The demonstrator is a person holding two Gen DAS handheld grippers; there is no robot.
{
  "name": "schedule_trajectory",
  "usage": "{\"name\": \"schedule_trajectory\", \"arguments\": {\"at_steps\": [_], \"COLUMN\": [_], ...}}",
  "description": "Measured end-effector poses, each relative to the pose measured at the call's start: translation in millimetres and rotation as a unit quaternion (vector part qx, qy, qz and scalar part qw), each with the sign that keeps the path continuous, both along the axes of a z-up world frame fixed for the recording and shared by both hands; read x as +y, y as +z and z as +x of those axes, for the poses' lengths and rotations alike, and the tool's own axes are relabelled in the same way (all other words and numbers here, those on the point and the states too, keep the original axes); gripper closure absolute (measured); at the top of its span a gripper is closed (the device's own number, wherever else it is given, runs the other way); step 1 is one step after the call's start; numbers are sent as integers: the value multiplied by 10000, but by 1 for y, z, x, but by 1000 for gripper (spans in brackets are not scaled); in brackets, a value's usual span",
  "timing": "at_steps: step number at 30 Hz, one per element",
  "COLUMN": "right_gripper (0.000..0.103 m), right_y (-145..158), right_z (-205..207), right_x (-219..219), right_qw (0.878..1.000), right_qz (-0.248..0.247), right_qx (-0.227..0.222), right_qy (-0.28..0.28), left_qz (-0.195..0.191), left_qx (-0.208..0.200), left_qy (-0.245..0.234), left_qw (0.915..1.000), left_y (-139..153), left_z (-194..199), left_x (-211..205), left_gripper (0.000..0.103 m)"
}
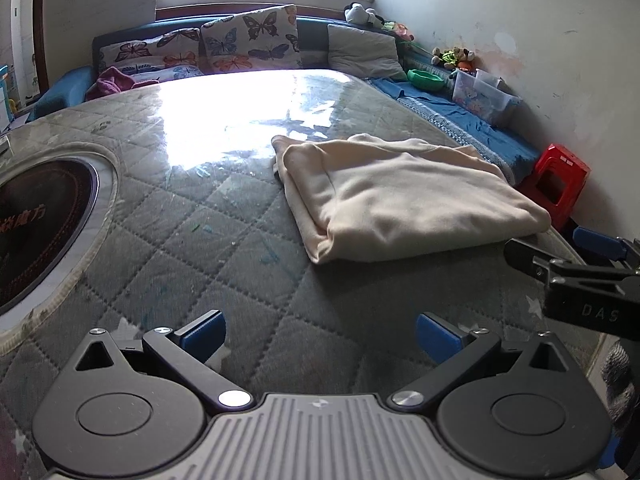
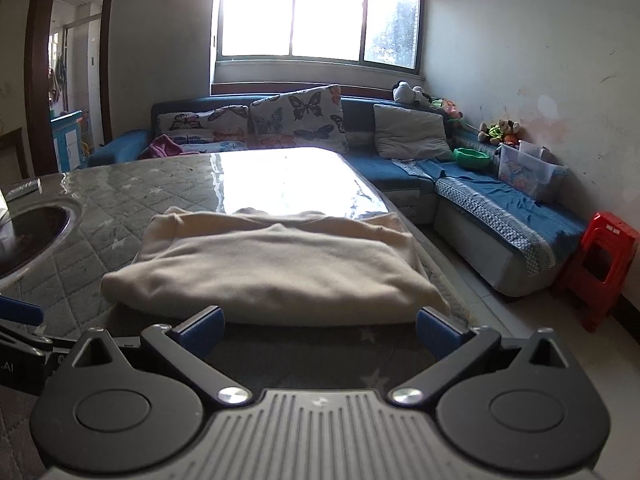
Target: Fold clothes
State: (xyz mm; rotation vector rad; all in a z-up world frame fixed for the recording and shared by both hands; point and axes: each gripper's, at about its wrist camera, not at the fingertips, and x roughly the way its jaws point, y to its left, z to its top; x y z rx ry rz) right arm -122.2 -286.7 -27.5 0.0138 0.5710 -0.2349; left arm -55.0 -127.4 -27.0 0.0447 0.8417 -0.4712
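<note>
While the cream garment [image 1: 404, 196] lies folded into a thick rectangle on the quilted counter [image 1: 208, 240], both grippers hang back from it with nothing in their grasp; the left gripper [image 1: 320, 338] has its blue-padded fingers [image 1: 204, 336] spread wide over bare quilting, the garment lying ahead and to its right, well clear of the tips; the right gripper [image 2: 318, 332] is likewise spread wide, its fingers [image 2: 438, 334] just short of the garment's near folded edge [image 2: 272, 276], whether they touch the cloth I cannot tell. In the left view the right gripper's black arm and one blue pad [image 1: 576, 276] come in from the right edge, near the garment's near right corner; in the right view a blue pad of the left gripper [image 2: 20, 312] shows at the left edge.

A round dark inset [image 1: 36, 232] with a pale rim sits in the counter to the left, well apart from the garment; the far part of the counter is glossy and washed out by glare from the window [image 2: 316, 16]. Behind the counter runs a blue sofa [image 2: 480, 196] with butterfly cushions [image 2: 296, 120], a grey cushion [image 2: 412, 132], a green bowl [image 2: 472, 157], a clear box [image 2: 528, 176] and soft toys [image 2: 500, 130]; a red stool [image 2: 600, 268] stands on the floor by the wall at the right.
</note>
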Motion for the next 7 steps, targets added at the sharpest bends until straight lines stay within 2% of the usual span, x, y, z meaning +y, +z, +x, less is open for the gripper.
{"name": "schedule_trajectory", "arguments": {"at_steps": [7], "right_gripper": [0], "right_y": [-9], "right_z": [-12], "right_x": [10], "right_qw": [9999], "right_qz": [103], "right_qx": [77], "right_qy": [-30], "left_qz": [-8], "left_qx": [-26], "left_qy": [16], "left_qw": [10000], "left_y": [0], "left_z": [-13], "left_x": [5], "left_gripper": [0]}}
